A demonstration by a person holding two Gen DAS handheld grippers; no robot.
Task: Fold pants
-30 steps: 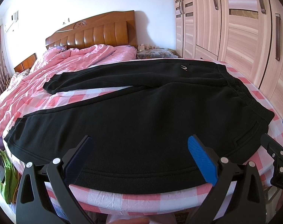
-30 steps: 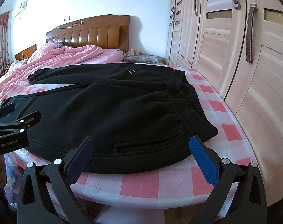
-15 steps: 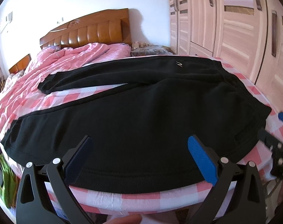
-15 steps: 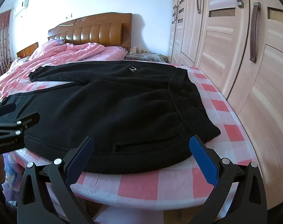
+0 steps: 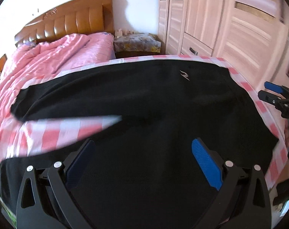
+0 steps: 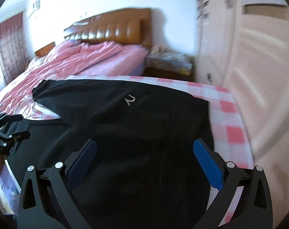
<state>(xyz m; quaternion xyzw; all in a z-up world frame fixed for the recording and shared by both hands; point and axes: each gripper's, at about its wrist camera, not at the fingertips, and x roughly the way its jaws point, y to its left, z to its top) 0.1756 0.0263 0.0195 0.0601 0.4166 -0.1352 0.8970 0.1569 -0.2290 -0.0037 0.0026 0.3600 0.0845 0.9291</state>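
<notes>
Black pants (image 5: 148,103) lie flat on the pink checked bed sheet (image 5: 54,131), waistband to the right, legs spread to the left, a small white logo on the far leg. My left gripper (image 5: 142,152) is open and empty, above the near leg. My right gripper (image 6: 144,152) is open and empty, above the hip near the waistband of the pants (image 6: 125,122). The right gripper also shows at the right edge of the left wrist view (image 5: 275,95). The left gripper shows at the left edge of the right wrist view (image 6: 9,131).
A crumpled pink quilt (image 5: 49,57) covers the far side of the bed below a wooden headboard (image 5: 72,22). A cluttered nightstand (image 5: 136,42) stands beyond the bed. Wardrobe doors (image 5: 230,28) line the right side, close to the bed's edge.
Both grippers have moved forward and up over the pants from the bed's near edge. Both stay open. The pants have not moved.
</notes>
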